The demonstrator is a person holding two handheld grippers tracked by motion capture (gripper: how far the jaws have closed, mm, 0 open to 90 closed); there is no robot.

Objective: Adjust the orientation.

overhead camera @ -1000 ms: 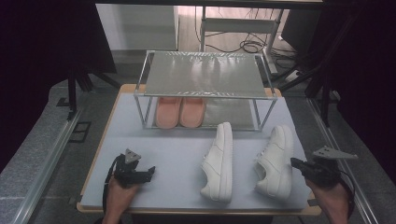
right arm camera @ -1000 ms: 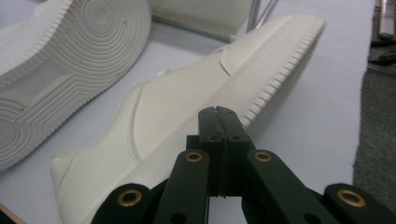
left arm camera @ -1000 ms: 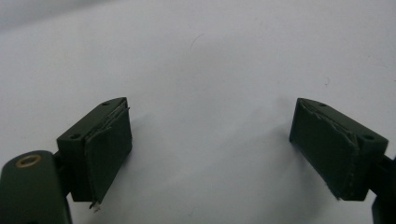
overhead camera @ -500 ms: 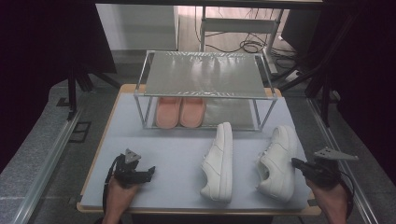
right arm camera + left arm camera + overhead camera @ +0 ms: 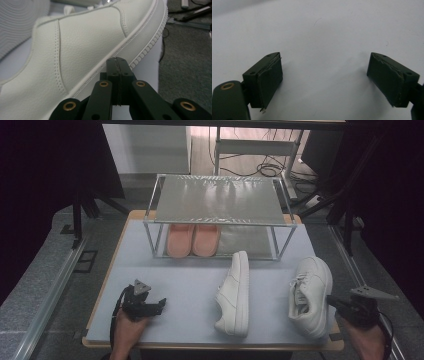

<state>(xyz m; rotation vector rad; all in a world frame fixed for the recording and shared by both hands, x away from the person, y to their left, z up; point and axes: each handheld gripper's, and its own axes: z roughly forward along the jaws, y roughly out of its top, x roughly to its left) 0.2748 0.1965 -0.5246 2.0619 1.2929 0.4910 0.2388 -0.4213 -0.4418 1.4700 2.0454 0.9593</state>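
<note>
White sneaker [image 5: 82, 50] fills right gripper [image 5: 117, 62] view; fingers pressed together.

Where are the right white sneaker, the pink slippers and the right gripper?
right white sneaker [image 5: 311, 295], high view, on the laces.
pink slippers [image 5: 193, 239], high view, where the two meet, under the rack.
right gripper [image 5: 117, 61], right gripper view, at the closed jaw tips.

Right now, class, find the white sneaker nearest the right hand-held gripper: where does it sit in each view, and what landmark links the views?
High view: the right white sneaker lies at lower right, just left of the right hand-held gripper.
Right gripper view: its leather side and ribbed sole cover the upper left, above the shut jaws.
Left gripper view: not in it.
Shared landmark: the pale table surface.
</note>
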